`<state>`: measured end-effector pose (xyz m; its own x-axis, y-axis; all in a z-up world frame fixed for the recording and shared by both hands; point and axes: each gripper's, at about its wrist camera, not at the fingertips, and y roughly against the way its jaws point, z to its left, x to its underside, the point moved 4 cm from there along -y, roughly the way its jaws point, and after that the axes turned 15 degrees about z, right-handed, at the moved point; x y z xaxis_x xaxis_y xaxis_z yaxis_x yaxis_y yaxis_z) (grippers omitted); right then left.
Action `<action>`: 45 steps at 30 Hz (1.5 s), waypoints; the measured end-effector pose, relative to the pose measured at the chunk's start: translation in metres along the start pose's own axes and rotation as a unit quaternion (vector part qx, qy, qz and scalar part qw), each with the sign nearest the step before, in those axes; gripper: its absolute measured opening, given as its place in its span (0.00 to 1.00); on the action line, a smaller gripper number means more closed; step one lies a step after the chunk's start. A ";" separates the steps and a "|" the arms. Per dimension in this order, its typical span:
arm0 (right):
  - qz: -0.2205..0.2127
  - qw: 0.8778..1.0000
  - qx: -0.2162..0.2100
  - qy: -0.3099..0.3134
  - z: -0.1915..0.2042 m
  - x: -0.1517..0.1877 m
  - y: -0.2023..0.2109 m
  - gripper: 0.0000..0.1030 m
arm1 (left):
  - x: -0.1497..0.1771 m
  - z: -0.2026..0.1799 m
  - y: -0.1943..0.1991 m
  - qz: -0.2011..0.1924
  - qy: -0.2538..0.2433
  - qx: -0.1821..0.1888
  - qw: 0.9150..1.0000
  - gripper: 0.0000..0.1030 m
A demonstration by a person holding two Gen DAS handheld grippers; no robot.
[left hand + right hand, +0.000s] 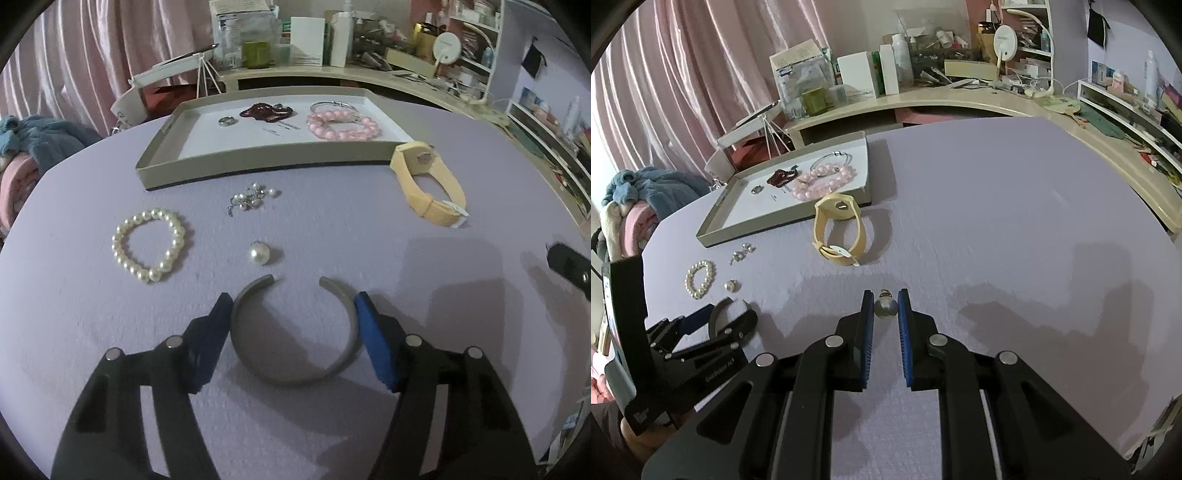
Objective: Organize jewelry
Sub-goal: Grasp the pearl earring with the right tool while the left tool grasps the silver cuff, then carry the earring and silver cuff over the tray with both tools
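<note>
Grey and open at the far side, a cuff bracelet (295, 332) is lying flat on the lilac tabletop (369, 229) between the blue pads of the left gripper (293, 308); the jaws are standing just outside its two sides, and firm contact cannot be told. The right gripper (885, 306) is pinching a small grey pearl pendant (885, 308), its jaws closed on it just above the tabletop. Beyond the cuff, a single pearl (259, 253), a white pearl bracelet (149, 243) and a cluster of pearl earrings (251, 197) are lying apart. A yellow watch (428, 182) is sitting beside the shallow tray (258, 162), which is holding a ring (226, 120), dark red beads (266, 110) and pink bead bracelets (343, 125).
</note>
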<state>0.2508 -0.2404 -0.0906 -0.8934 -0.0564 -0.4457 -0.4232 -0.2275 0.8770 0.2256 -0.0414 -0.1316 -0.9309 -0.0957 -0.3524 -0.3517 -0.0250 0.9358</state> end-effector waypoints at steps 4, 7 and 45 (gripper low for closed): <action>-0.007 1.000 -0.012 0.008 0.011 -0.007 0.003 0.13 | 0.007 0.021 0.019 -0.012 0.010 0.014 1.000 0.65; -0.013 0.999 -0.026 0.021 0.027 -0.015 0.005 0.13 | 0.008 0.043 0.043 -0.033 0.024 0.009 0.999 0.65; -0.068 0.989 -0.044 0.124 0.103 -0.136 -0.001 0.13 | -0.102 0.139 0.122 -0.143 0.070 -0.006 0.987 0.65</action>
<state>0.3569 -0.1323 -0.0125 -0.7600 -0.2529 -0.5987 -0.5126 -0.3331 0.7914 0.2644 0.1033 0.0170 -0.7701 -0.2206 -0.5986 -0.5969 -0.0820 0.7981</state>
